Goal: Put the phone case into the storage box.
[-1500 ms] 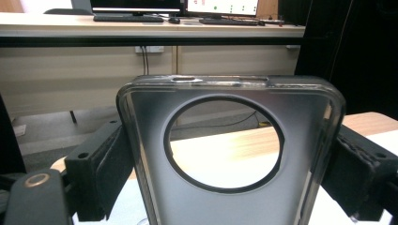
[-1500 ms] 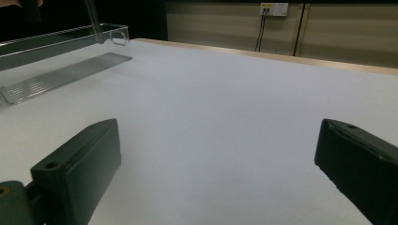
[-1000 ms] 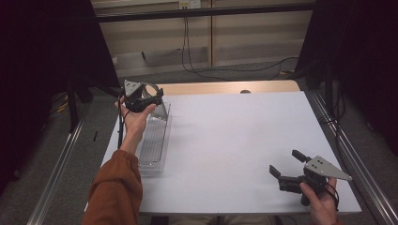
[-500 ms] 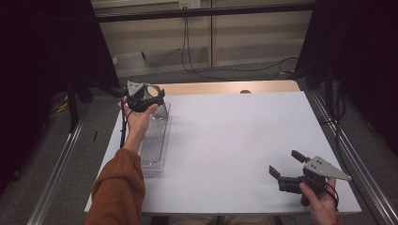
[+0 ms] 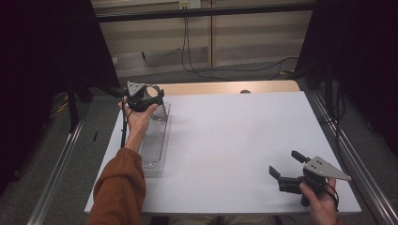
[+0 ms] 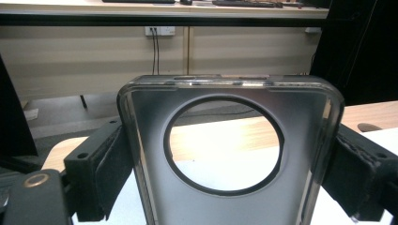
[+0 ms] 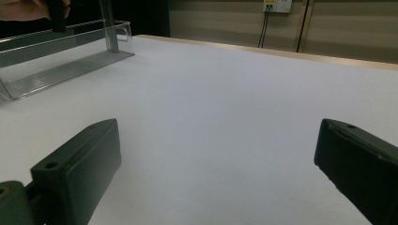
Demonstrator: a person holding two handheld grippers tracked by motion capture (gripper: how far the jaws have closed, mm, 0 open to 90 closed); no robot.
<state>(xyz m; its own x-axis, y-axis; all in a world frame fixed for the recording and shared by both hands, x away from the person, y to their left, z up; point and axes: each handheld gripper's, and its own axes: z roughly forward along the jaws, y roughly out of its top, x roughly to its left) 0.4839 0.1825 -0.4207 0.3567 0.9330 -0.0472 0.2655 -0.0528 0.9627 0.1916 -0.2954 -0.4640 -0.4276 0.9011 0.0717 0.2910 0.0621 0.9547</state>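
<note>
Clear plastic phone case (image 6: 225, 154) clamped upright between the left gripper (image 5: 143, 98)'s jaws.
Its round camera cutout sits just ahead of that gripper, above the far end of the clear tray (image 5: 155, 145). The right gripper (image 5: 288, 171) rests near the counter (image 5: 230, 136)'s front edge, jaws wide, holding nothing, well apart from the case.

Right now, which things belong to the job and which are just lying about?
In the job:
phone case, clamped in the left gripper
clear tray, under that gripper

Just there:
right gripper, open, holding nothing
wall socket
floor cables
</note>
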